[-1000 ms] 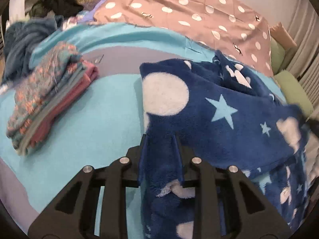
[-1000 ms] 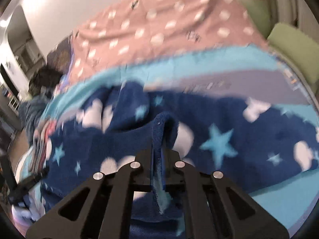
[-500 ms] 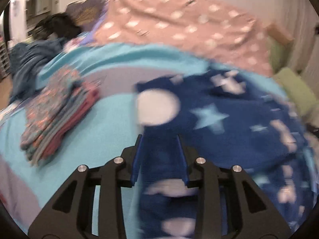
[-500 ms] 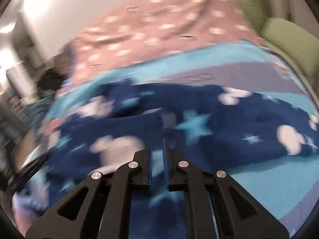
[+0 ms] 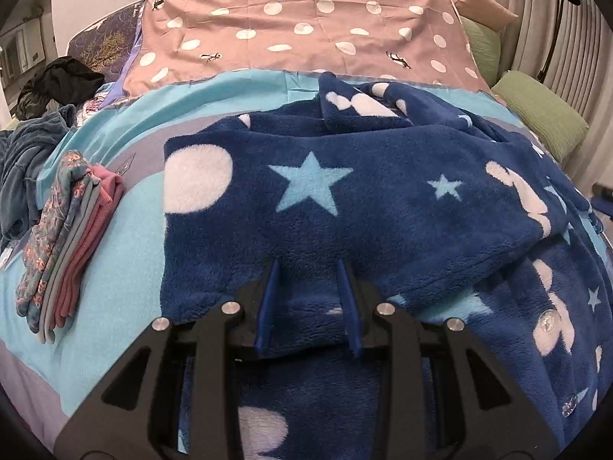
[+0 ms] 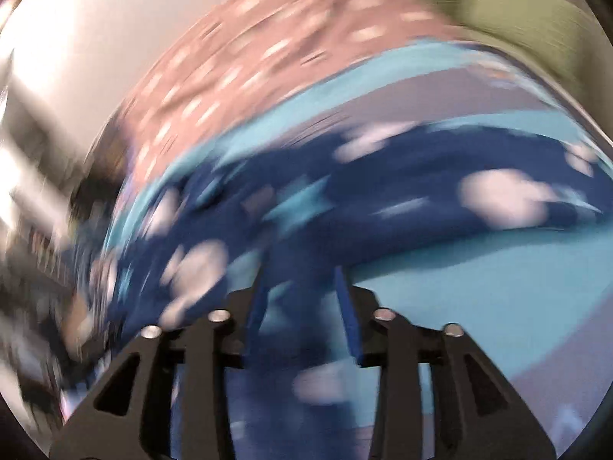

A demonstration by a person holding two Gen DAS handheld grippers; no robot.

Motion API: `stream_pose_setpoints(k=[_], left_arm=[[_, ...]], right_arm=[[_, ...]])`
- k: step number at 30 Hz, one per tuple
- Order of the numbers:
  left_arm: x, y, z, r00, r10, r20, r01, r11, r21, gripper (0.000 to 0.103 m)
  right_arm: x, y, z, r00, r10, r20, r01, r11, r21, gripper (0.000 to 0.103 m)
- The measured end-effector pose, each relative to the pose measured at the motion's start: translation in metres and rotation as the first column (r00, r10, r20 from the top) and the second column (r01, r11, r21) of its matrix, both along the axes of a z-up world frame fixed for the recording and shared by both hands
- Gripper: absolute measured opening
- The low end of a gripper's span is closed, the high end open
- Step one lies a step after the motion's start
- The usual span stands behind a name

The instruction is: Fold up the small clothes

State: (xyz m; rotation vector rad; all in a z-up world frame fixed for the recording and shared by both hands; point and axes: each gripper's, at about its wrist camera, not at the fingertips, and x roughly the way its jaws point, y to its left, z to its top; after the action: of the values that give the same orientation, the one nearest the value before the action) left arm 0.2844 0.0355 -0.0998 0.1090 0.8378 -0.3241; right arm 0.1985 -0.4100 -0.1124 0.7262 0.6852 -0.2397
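A navy fleece garment [image 5: 345, 207] with white dots and pale blue stars lies folded over on the turquoise bedspread [image 5: 126, 245]. My left gripper [image 5: 308, 268] is open, its blue pads [image 5: 268, 299] resting apart on the fleece. The right wrist view is heavily motion-blurred. There the same fleece [image 6: 383, 184] spreads across the bed, and my right gripper [image 6: 300, 280] is open with its pads apart over the fleece's near edge.
A stack of folded clothes [image 5: 65, 226] lies at the left of the bed. A pink polka-dot cover [image 5: 299, 27] lies behind. Dark clothes [image 5: 23, 168] are heaped at far left. Green cushions [image 5: 540, 111] sit at right.
Both grippers have opened and let go of the fleece. The garment's upper layer now lies folded flatter across the bed. The right gripper is swinging fast.
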Motion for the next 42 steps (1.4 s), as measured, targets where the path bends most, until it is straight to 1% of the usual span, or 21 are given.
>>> stream_pose_setpoints(k=[2, 3, 4, 6, 8, 9, 10, 13, 16, 17, 18, 19, 21, 23, 25, 27, 30, 32, 35, 39, 42], left_arm=[[-0.001, 0.001, 0.0, 1.0, 0.001, -0.001, -0.001, 1.0, -0.005, 0.032], [-0.001, 0.001, 0.0, 1.0, 0.001, -0.002, -0.001, 1.0, -0.007, 0.032], [-0.001, -0.002, 0.0, 1.0, 0.002, -0.003, -0.002, 1.0, -0.007, 0.032], [-0.001, -0.002, 0.0, 1.0, 0.002, -0.003, -0.002, 1.0, -0.007, 0.033], [-0.001, -0.002, 0.0, 1.0, 0.002, -0.003, -0.002, 1.0, -0.009, 0.033], [0.0, -0.002, 0.0, 1.0, 0.002, -0.003, -0.002, 1.0, -0.014, 0.033], [0.0, -0.001, 0.0, 1.0, 0.002, -0.004, -0.002, 1.0, -0.02, 0.033], [0.002, 0.001, 0.001, 1.0, 0.001, -0.007, -0.001, 0.999, -0.049, 0.035], [0.002, 0.005, 0.005, 1.0, -0.007, 0.008, 0.008, 0.995, -0.104, 0.04], [0.001, 0.005, 0.008, 1.0, -0.017, 0.02, 0.019, 0.991, -0.132, 0.041], [-0.001, 0.005, 0.01, 0.999, -0.027, 0.029, 0.032, 0.988, -0.153, 0.041], [-0.002, 0.004, 0.013, 0.998, -0.041, 0.042, 0.048, 0.983, -0.177, 0.042], [-0.004, 0.0, 0.016, 0.996, -0.067, 0.059, 0.078, 0.975, -0.207, 0.044], [-0.002, -0.006, 0.015, 0.996, -0.075, 0.054, 0.084, 0.976, -0.2, 0.044], [0.004, -0.012, 0.011, 0.996, -0.089, 0.026, 0.092, 0.974, -0.207, 0.043], [0.007, -0.014, 0.007, 0.996, -0.094, 0.007, 0.093, 0.972, -0.216, 0.043], [0.008, -0.009, 0.007, 0.996, -0.092, 0.001, 0.09, 0.965, -0.247, 0.043], [0.009, -0.006, 0.006, 0.996, -0.088, -0.004, 0.084, 0.961, -0.263, 0.043], [0.009, -0.003, 0.004, 0.996, -0.09, -0.012, 0.083, 0.956, -0.282, 0.043], [0.009, 0.0, 0.004, 0.995, -0.098, -0.014, 0.089, 0.947, -0.307, 0.043], [0.011, 0.005, 0.004, 0.994, -0.112, -0.019, 0.098, 0.93, -0.355, 0.043]], right_arm=[[-0.032, -0.06, -0.019, 0.974, -0.224, -0.016, 0.225, 0.968, 0.108, 0.055], [-0.048, -0.085, -0.031, 0.947, -0.319, -0.036, 0.321, 0.935, 0.152, 0.061], [-0.062, -0.106, -0.048, 0.92, -0.388, -0.06, 0.392, 0.899, 0.195, 0.062], [-0.08, -0.132, -0.073, 0.887, -0.451, -0.098, 0.46, 0.845, 0.272, 0.062], [-0.095, -0.153, -0.093, 0.86, -0.509, -0.043, 0.482, 0.78, 0.4, 0.062], [-0.096, -0.16, -0.095, 0.853, -0.521, -0.031, 0.484, 0.768, 0.418, 0.062], [-0.094, -0.166, -0.096, 0.85, -0.527, -0.022, 0.487, 0.767, 0.418, 0.064], [-0.08, -0.179, -0.101, 0.842, -0.538, -0.04, 0.518, 0.786, 0.337, 0.065], [-0.075, -0.185, -0.105, 0.81, -0.585, -0.038, 0.566, 0.763, 0.312, 0.063], [-0.076, -0.19, -0.105, 0.803, -0.593, -0.047, 0.579, 0.761, 0.292, 0.059], [-0.071, -0.191, -0.104, 0.804, -0.591, -0.071, 0.587, 0.768, 0.257, 0.034], [-0.064, -0.193, -0.104, 0.82, -0.567, -0.079, 0.567, 0.783, 0.256, 0.008], [-0.053, -0.188, -0.09, 0.834, -0.55, -0.04, 0.544, 0.809, 0.223, 0.008], [-0.037, -0.168, -0.064, 0.875, -0.482, 0.045, 0.466, 0.864, 0.194, 0.008], [-0.018, -0.142, -0.037, 0.915, -0.39, 0.106, 0.371, 0.914, 0.163, 0.008], [0.009, -0.101, -0.006, 0.953, -0.251, 0.171, 0.232, 0.965, 0.125, 0.008], [0.038, -0.046, 0.025, 0.969, -0.087, 0.232, 0.068, 0.994, 0.088, 0.008], [0.059, -0.004, 0.037, 0.967, 0.026, 0.255, -0.048, 0.996, 0.078, 0.008], [0.08, 0.058, 0.043, 0.946, 0.182, 0.269, -0.21, 0.974, 0.079, 0.008], [0.097, 0.14, 0.039, 0.888, 0.39, 0.246, -0.41, 0.911, 0.036, 0.008], [0.101, 0.191, 0.033, 0.836, 0.512, 0.196, -0.514, 0.856, -0.044, 0.008]])
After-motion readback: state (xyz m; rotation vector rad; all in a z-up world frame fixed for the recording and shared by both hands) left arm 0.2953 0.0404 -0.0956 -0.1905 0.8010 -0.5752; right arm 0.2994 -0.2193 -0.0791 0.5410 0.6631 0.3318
